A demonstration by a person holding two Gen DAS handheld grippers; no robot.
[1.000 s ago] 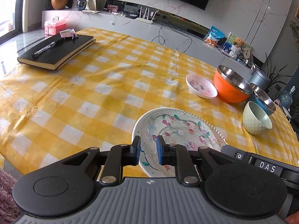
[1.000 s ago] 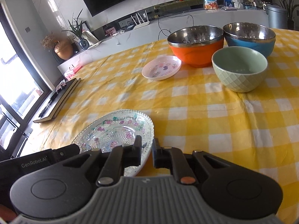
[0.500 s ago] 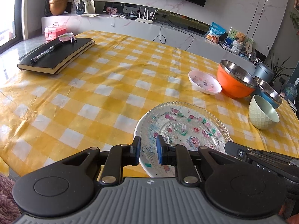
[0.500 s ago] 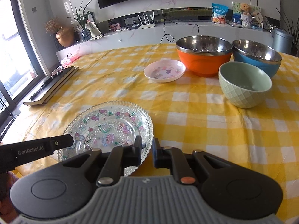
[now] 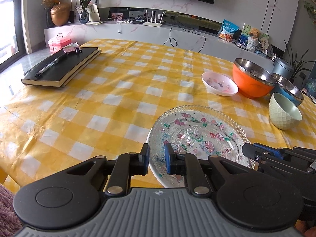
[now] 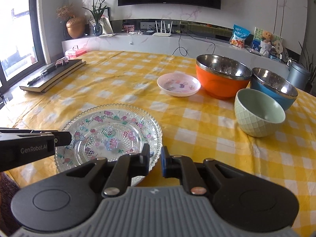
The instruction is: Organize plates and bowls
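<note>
I am looking down both hand-held grippers at the glass plate (image 5: pixel 197 136), which is lying flat on the counter (image 5: pixel 110 98) near its front edge, well apart from the orange bowl (image 5: pixel 251 81), my landmark here. The small pink dish (image 5: pixel 219 83) is sitting just beside the orange bowl on its left, the blue bowl (image 6: pixel 274 87) just beside it on the right, and the pale green bowl (image 6: pixel 258 114) just in front of those two.

The left hand-held gripper (image 5: pixel 156 158) is sitting with its jaws narrow at the plate's near-left rim, and the rim is showing in the gap. I cannot tell whether the pads are pressing on it. The right hand-held gripper (image 6: pixel 155 161) is also narrow, almost shut, at the near-right rim, and whether it is pinching the edge is hidden from me.

I am judging this plate to be stiff, pressed glass: fairly heavy for its thickness, slick, and liable to chip or crack if knocked. The beaded, scalloped rim is the only place to take hold, since the centre offers nothing to pinch. One-sided holds will be letting it tilt, so opposite rim points look safest.
</note>
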